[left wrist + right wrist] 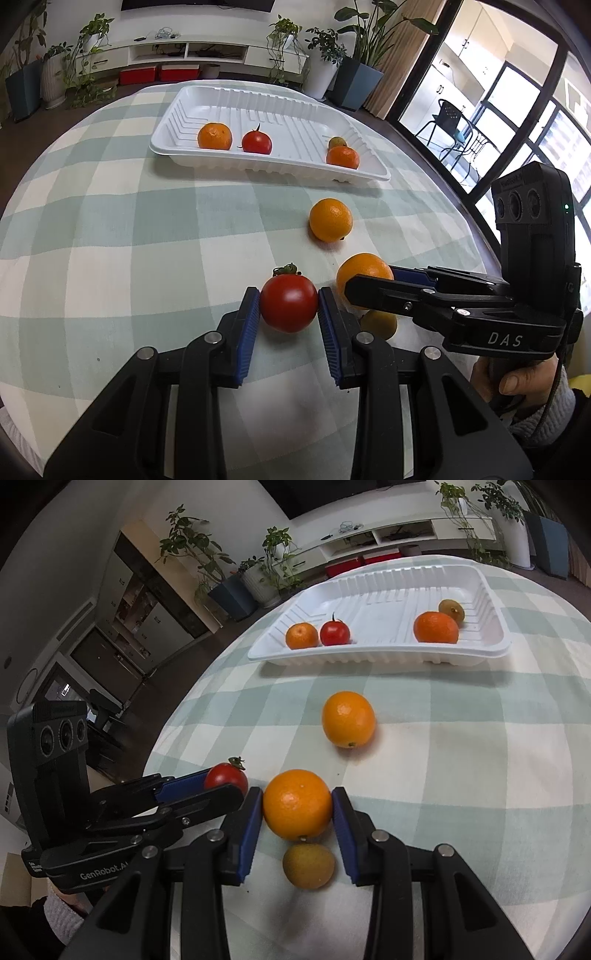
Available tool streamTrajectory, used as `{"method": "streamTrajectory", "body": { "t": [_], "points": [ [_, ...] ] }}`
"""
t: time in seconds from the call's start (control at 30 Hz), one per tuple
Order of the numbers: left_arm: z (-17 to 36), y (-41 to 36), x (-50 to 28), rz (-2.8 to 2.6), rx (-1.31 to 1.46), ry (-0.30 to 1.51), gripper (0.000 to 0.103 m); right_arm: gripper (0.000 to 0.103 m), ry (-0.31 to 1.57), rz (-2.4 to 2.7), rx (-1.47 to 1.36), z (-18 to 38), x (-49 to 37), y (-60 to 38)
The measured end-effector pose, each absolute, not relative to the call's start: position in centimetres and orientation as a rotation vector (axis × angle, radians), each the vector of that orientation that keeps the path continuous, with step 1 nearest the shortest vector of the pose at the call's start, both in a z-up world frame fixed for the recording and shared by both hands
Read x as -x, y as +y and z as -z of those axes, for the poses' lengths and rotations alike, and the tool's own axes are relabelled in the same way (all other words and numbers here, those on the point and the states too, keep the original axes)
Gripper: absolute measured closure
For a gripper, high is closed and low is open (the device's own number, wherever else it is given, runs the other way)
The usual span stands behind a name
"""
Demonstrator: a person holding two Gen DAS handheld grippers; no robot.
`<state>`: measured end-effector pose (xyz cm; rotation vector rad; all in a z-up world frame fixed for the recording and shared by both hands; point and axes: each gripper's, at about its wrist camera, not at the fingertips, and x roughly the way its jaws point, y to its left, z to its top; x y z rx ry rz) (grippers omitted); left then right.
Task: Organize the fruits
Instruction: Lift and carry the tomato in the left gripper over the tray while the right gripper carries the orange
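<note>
My left gripper (289, 303) is shut on a red tomato (289, 303) resting on the checked cloth; its blue pads press both sides. Beside it, my right gripper (297, 805) is shut on an orange (297, 805), also on the cloth. A small greenish-yellow fruit (308, 864) lies between the right fingers, behind the orange. Another orange (348, 719) sits loose farther out. The white tray (258, 168) at the far side holds two mandarins (214, 136) (342, 157), a tomato (256, 142) and a small greenish fruit (337, 141).
The table's right edge (476, 229) runs close to the right gripper, with a window and a chair beyond. Potted plants and a low white cabinet stand past the far edge. A hand (517, 380) in a grey sleeve holds the right gripper's handle.
</note>
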<state>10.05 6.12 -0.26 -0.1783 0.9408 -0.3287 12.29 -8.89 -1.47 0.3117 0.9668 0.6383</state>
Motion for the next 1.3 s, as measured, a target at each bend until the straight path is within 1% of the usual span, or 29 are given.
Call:
{"method": "streamTrajectory", "body": {
  "t": [0.77, 1.3],
  "points": [
    [-2.0, 5.7, -14.2, 0.343, 0.146, 0.913, 0.073, 0.062, 0.916, -0.612, -0.432, -0.8, -16.6, -12.5],
    [-3.8, 5.8, -19.8, 0.341, 0.128, 0.899, 0.073, 0.062, 0.889, -0.595, -0.419, -2.1, -21.4, -13.0]
  ]
}}
